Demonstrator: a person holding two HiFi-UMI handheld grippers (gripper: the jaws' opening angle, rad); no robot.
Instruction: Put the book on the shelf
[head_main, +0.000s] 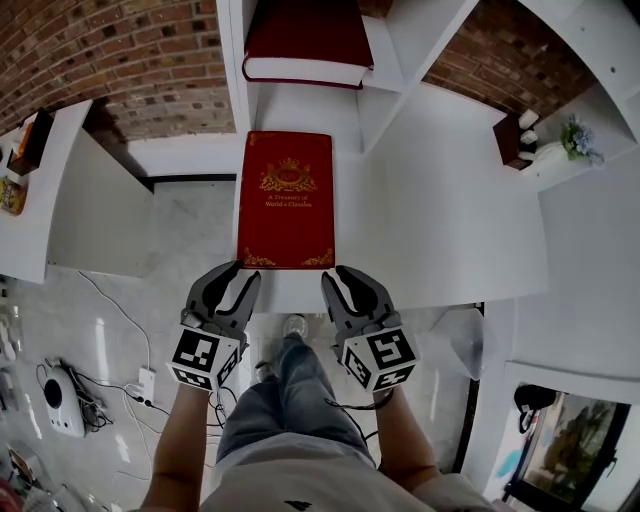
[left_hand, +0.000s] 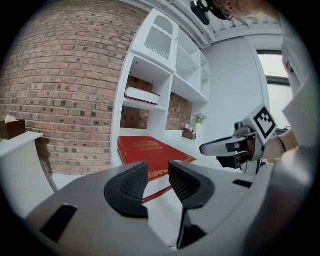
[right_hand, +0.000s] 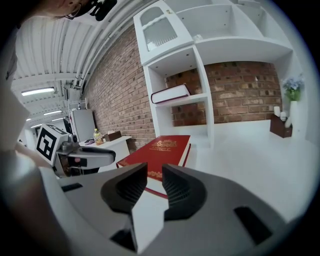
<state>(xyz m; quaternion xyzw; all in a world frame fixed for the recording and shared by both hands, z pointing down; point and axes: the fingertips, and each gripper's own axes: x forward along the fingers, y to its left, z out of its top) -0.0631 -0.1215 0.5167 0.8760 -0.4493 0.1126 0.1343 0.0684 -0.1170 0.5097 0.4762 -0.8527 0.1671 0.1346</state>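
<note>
A red book with gold print (head_main: 286, 200) lies flat on the white counter (head_main: 450, 200), its near edge by the counter's front. My left gripper (head_main: 247, 271) hovers just short of the book's near left corner, and my right gripper (head_main: 336, 273) just short of its near right corner. Both stand open with nothing between the fingers. The left gripper view shows the book (left_hand: 145, 149) beyond the parted jaws (left_hand: 158, 170). From the right gripper view the book (right_hand: 162, 150) lies ahead of the open jaws (right_hand: 155, 172). A second dark red book (head_main: 305, 45) rests flat on the shelf above.
The white shelf unit (head_main: 235, 70) rises behind the counter against a brick wall. A small flower vase (head_main: 575, 140) and a brown box (head_main: 510, 135) sit at the right. A lower side counter (head_main: 60, 200) stands left. Cables and a device (head_main: 60, 400) lie on the floor.
</note>
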